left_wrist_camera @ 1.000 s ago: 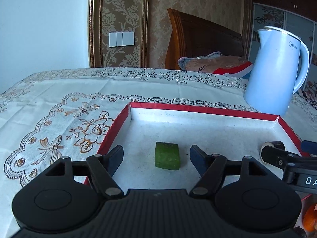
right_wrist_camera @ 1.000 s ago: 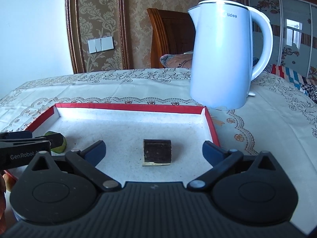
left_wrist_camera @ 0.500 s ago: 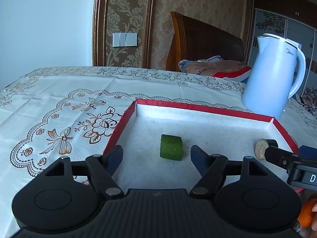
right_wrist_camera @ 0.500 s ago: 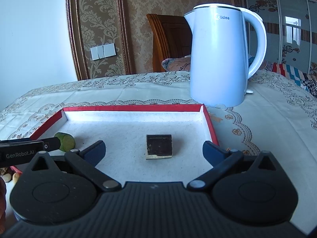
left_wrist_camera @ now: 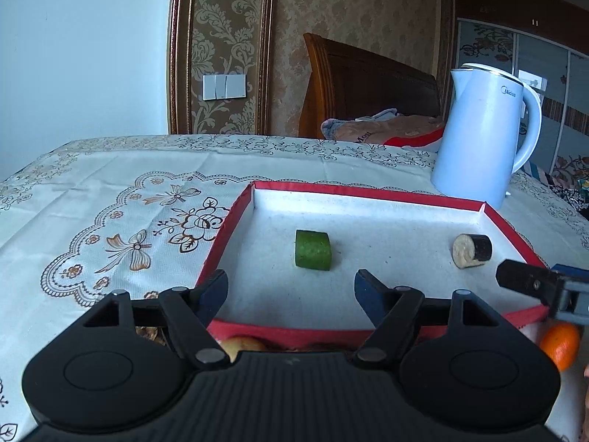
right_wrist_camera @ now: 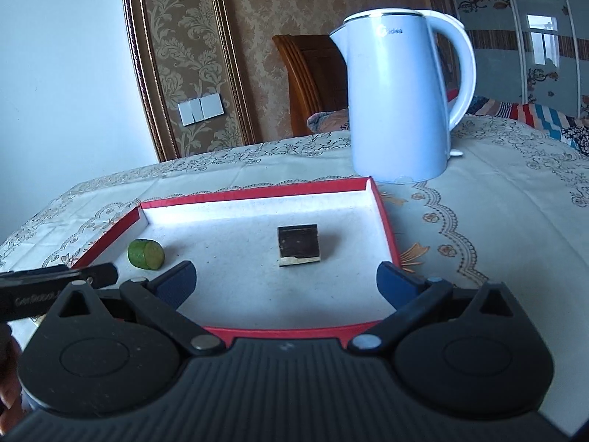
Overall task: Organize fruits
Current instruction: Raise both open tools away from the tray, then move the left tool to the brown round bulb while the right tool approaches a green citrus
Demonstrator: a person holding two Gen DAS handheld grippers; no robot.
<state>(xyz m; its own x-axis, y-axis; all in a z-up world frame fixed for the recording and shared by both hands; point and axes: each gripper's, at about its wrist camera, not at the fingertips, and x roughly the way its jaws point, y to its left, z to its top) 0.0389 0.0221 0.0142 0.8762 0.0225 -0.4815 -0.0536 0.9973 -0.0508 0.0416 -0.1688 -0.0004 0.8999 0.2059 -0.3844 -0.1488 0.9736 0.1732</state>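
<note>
A red-rimmed tray with a white floor holds a green cucumber piece and a dark-skinned cut piece. My left gripper is open and empty, over the tray's near edge, short of the cucumber piece. My right gripper is open and empty, short of the dark piece. The cucumber piece lies at the tray's left in the right wrist view. An orange and other fruit lie in front of the tray, partly hidden.
A white electric kettle stands on the patterned tablecloth just behind the tray's far right corner. A wooden headboard and bedding lie beyond the table. The tray rim is right below my right gripper.
Both grippers have drawn back and risen from the tray, so the two pieces lie further ahead. The tray's near rim and fruit in front of it have come into view.
</note>
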